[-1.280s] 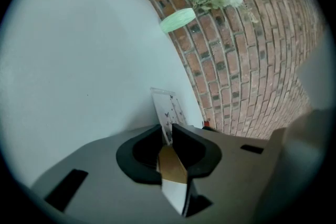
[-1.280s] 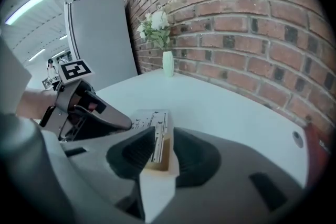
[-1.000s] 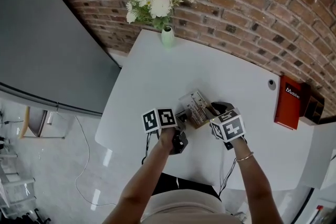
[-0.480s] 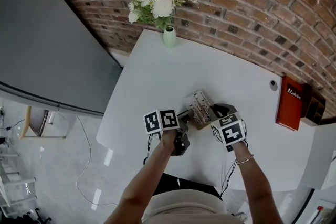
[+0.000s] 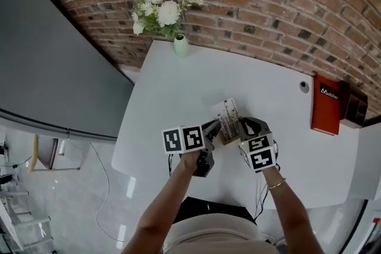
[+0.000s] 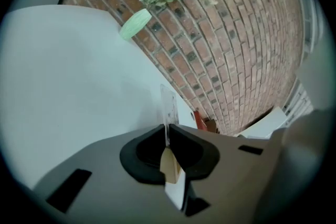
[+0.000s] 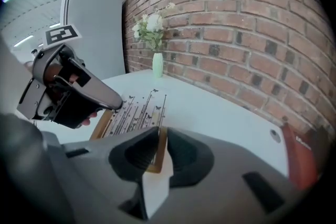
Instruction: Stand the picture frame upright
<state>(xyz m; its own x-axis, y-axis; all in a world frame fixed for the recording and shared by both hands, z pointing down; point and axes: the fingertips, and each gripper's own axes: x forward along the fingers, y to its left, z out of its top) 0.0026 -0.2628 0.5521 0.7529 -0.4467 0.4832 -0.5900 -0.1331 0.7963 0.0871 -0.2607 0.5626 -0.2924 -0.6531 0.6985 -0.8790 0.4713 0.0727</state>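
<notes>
The picture frame (image 5: 228, 121), long axis running 12–6 o'clock near the white table's (image 5: 178, 83) 6 o'clock edge, is being pinched from both sides: L gripper (image 6: 167, 136), jaws just closing onto its 9 o'clock edge, and R gripper (image 7: 159, 147), clamping its 3 o'clock wooden edge, approx. equally near.
</notes>
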